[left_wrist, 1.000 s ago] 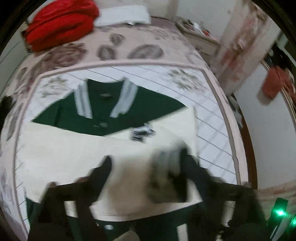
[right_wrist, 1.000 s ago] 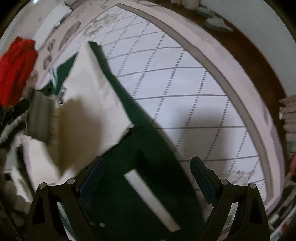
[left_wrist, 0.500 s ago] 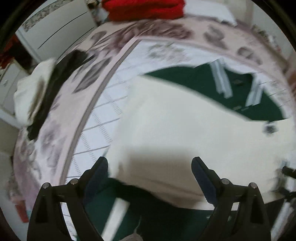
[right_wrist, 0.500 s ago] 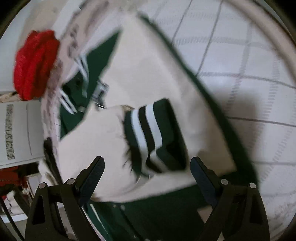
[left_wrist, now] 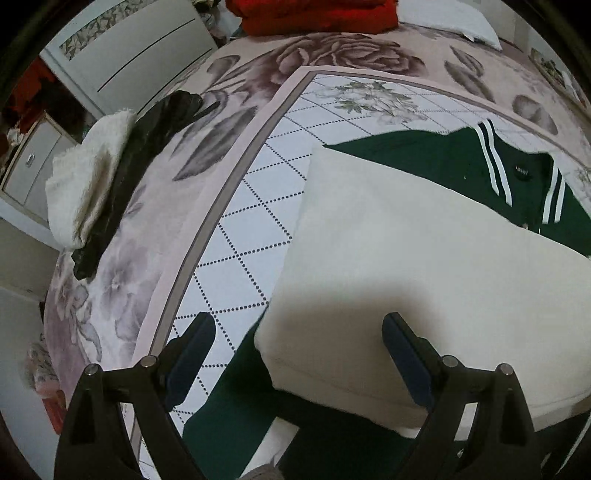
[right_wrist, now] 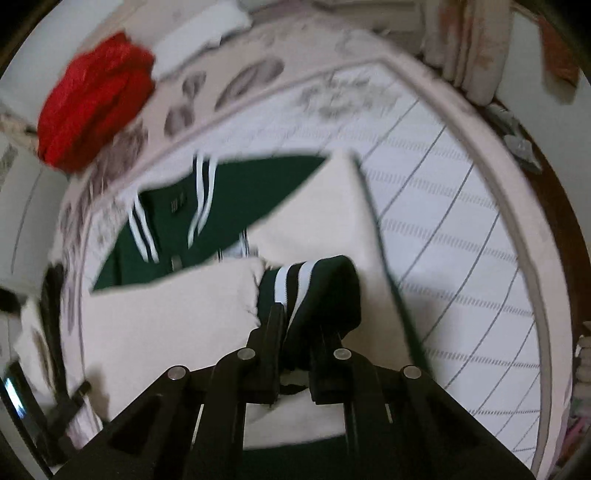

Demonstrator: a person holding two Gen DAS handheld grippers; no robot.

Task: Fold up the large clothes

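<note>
A green and cream jacket (left_wrist: 424, 258) lay spread on the bed (left_wrist: 236, 236), its cream sleeves folded across the green body and its striped collar (left_wrist: 495, 162) toward one o'clock in the left wrist view. The left gripper (left_wrist: 297, 345) hung over the near corner of the cream sleeve (left_wrist: 369, 332) with its jaws standing wide apart, the cloth lying below and between them, neither pad pressing on it. At twelve o'clock in that view a red blanket (left_wrist: 314, 14) sat at the head of the bed, with a white pillow (left_wrist: 447, 18) just beside it toward one o'clock. A folded cream towel (left_wrist: 85, 177) and a dark garment (left_wrist: 136, 155) lay touching each other near the bed's edge at ten o'clock. In the blurred right wrist view, the right gripper (right_wrist: 297, 328) had just closed its jaws and was clamped on the dark striped cuff (right_wrist: 314, 284) of the sleeve, which sat at the centre of the view on top of the cream cloth. The green body (right_wrist: 236, 206) with the collar showed at eleven o'clock in that view, and the red blanket (right_wrist: 92, 99) farther out at ten o'clock.
</note>
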